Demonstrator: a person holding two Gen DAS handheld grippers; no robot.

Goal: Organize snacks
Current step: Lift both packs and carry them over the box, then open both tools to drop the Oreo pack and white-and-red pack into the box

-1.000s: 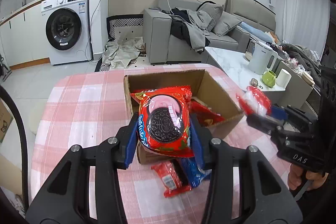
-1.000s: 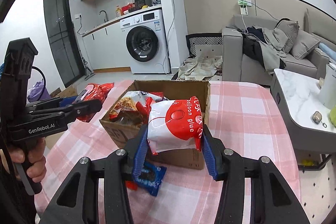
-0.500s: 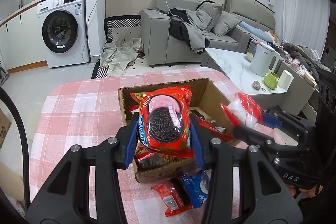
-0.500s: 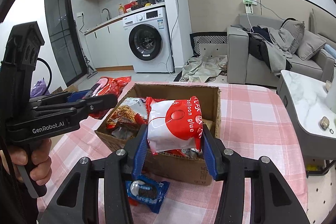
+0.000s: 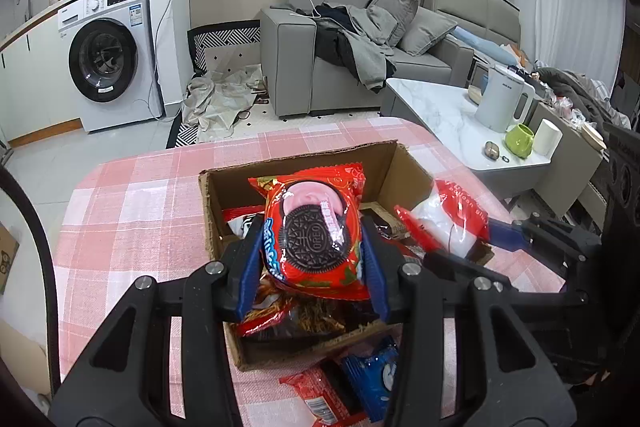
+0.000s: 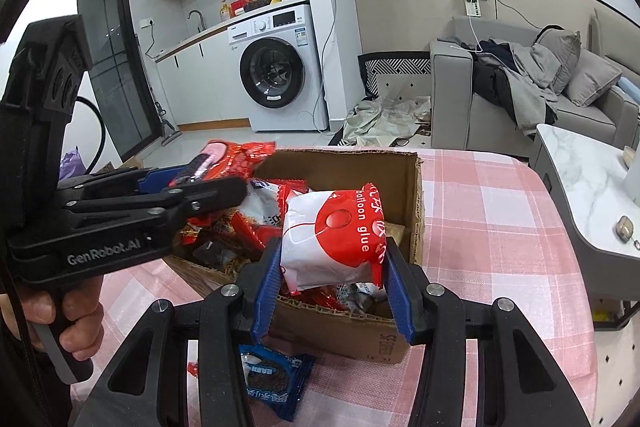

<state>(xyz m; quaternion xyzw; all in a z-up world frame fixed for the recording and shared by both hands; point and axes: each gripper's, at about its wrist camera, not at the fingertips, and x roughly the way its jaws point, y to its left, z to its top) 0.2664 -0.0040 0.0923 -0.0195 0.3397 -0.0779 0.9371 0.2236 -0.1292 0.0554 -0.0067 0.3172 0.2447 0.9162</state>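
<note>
Glossy plastic Oreo packet point(image 5: 316, 235); matt corrugated cardboard box point(image 5: 394, 163); woven checked tablecloth point(image 5: 128, 195)

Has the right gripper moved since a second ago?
Yes. The right gripper carried its white packet forward over the box.

Red Oreo packet point(image 5: 316, 239) with pink and black biscuit print; white-and-red pouch point(image 6: 334, 241); brown box point(image 6: 418, 187); blue packet point(image 6: 276, 379); pink-and-white checked desk point(image 5: 132, 203) cloth; blue pads point(image 6: 266, 291) on black jaws.
</note>
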